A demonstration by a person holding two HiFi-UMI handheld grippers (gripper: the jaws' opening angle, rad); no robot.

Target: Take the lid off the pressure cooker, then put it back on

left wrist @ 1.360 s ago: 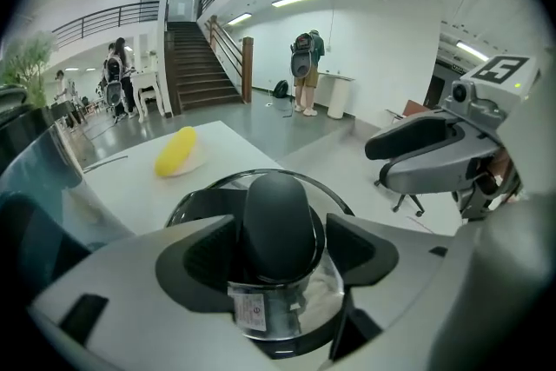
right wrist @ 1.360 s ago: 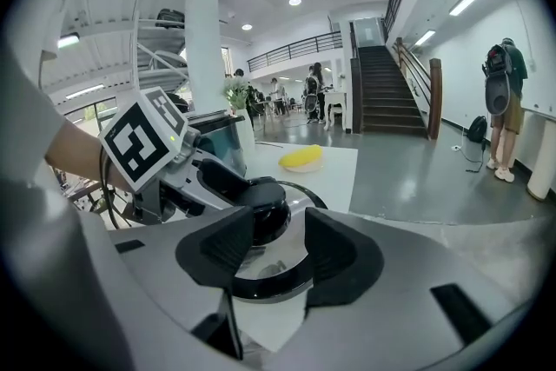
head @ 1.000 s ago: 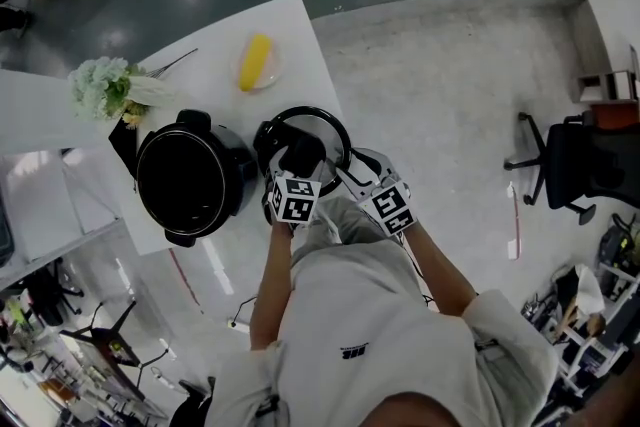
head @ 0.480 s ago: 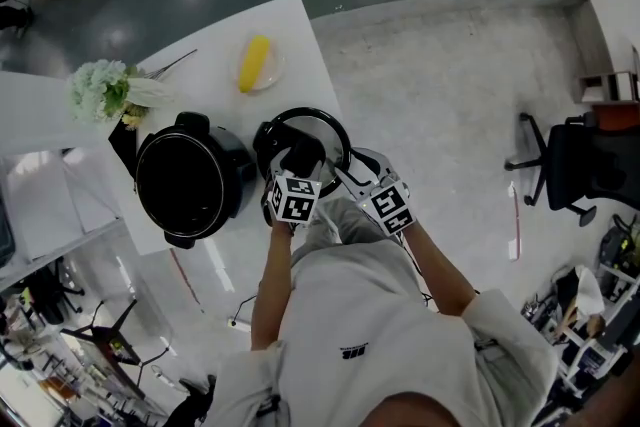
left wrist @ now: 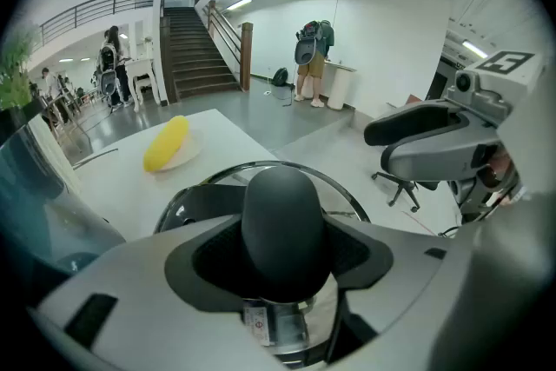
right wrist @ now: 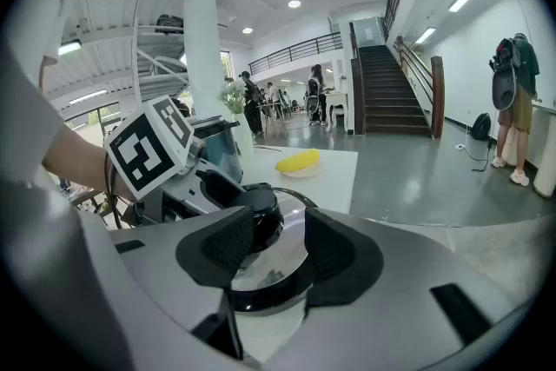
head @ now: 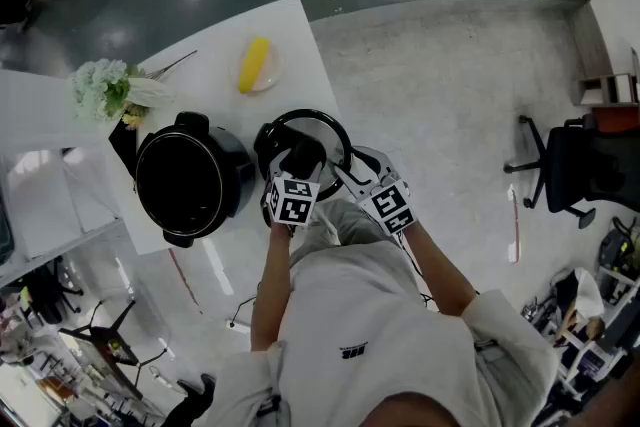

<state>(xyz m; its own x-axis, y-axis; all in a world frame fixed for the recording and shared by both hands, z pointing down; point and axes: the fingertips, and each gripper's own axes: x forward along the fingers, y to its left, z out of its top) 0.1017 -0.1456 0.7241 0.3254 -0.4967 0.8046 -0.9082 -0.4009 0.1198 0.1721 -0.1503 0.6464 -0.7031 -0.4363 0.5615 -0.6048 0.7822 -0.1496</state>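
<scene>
- My left tongs (left wrist: pixel 282 249) are nearest, at the bottom of the left gripper view. They are clenched on the lid (head: pixel 331 137) by its black knob (left wrist: pixel 285 213), a pad pressed to each side.
- My right tongs (right wrist: pixel 280 248) are just beside them, at the lower middle of the right gripper view. Their jaws stand apart and grasp nothing. The lid's rim runs below the gap, and I can't tell whether a pad touches it.
- The lid is in the middle of the head view, near the table (head: pixel 215 75) edge closest to me. It seems to rest on the table rather than hang, though I can't be sure.
- The pot (head: pixel 190 180) stands open just left of the lid, dark inside and with nothing covering it.
- I judge the first half done: the lid is off and beside the pot.
- What is left is to lift the lid by the knob, carry it left over the pot and seat it squarely. The right tongs could steady the rim.
- Farther up the table, a yellow thing (head: pixel 255 63) lies on a small plate, with flowers (head: pixel 103 87) at the upper left.
- A chair (head: pixel 575 160) stands well apart at the right edge.
</scene>
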